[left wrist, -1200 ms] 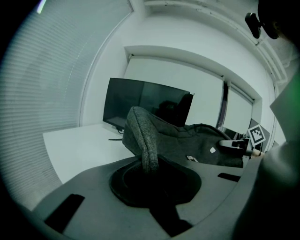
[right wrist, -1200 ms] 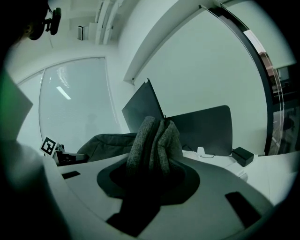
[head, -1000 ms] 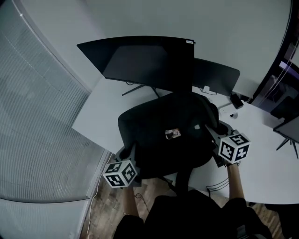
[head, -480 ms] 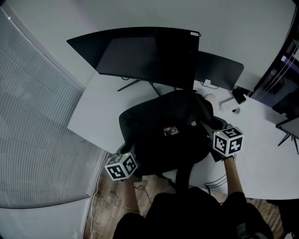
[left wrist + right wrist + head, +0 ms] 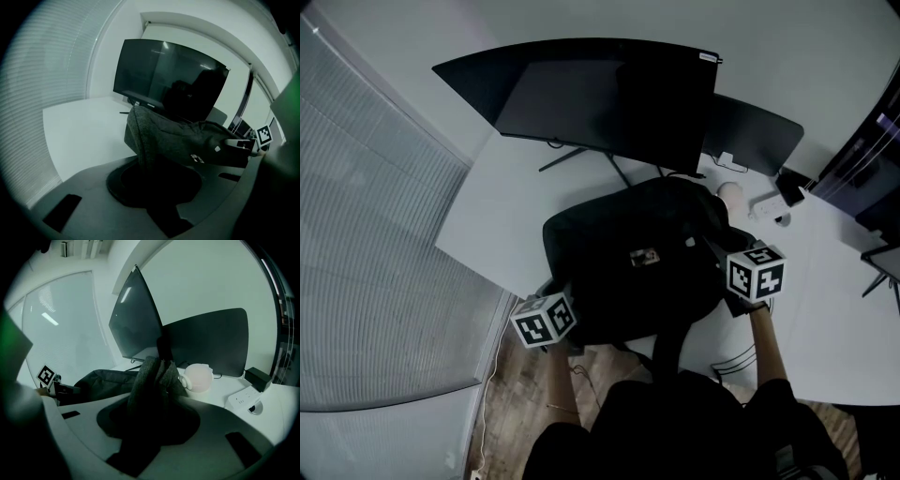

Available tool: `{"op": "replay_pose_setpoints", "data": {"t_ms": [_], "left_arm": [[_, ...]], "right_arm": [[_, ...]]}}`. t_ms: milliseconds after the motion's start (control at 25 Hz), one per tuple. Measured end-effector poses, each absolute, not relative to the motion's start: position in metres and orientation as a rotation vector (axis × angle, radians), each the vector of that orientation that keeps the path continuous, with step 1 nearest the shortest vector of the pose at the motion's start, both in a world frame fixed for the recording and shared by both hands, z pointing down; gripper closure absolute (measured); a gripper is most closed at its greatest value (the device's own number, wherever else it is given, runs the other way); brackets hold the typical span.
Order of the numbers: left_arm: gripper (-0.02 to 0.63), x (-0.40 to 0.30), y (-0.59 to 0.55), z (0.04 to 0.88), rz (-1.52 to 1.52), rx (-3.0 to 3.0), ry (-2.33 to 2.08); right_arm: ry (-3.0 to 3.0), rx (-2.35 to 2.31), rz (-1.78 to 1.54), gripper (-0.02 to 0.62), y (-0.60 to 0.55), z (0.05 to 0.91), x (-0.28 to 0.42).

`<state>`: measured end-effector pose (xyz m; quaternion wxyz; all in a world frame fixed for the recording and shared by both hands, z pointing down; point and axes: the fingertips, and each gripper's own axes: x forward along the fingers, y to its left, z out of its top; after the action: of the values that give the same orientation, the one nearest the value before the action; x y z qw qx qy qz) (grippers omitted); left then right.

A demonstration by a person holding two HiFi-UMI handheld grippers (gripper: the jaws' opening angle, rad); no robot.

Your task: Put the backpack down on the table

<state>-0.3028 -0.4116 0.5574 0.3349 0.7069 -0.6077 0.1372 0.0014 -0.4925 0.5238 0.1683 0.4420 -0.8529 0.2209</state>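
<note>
1. Desk (image 5: 502, 220): white, fills the middle of the head view from centre left to lower right.
2. Large monitor (image 5: 600, 94): dark screen, top centre, standing on the desk. A second monitor (image 5: 750, 136) sits just behind it to the right.
3. Backpack (image 5: 628, 262): dark grey, frame centre, over the desk's near edge and in front of the large monitor. Whether its underside rests on the desk cannot be told.
4. Left gripper (image 5: 555, 307): lower left of the backpack. Jaws nearly together on a fold of backpack fabric, just starting to ease apart.
5. Right gripper (image 5: 727, 262): at the backpack's right side. Jaws about half apart, clamped on a thick bunch of its fabric.
6. Power strip (image 5: 243, 399): white, lower right of the right gripper view.
7. Pale rounded object (image 5: 199, 377): beside the power strip, near the bunched fabric.
</note>
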Motion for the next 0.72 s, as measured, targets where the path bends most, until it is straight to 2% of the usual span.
{"op": "replay_pose_setpoints", "data": {"t_ms": [720], "left_arm": [[0.453, -0.315, -0.418, 0.584, 0.488, 1.735, -1.688]], "right_arm": [[-2.28, 1.235, 0.618, 0.474, -0.502, 0.556, 0.0]]}}
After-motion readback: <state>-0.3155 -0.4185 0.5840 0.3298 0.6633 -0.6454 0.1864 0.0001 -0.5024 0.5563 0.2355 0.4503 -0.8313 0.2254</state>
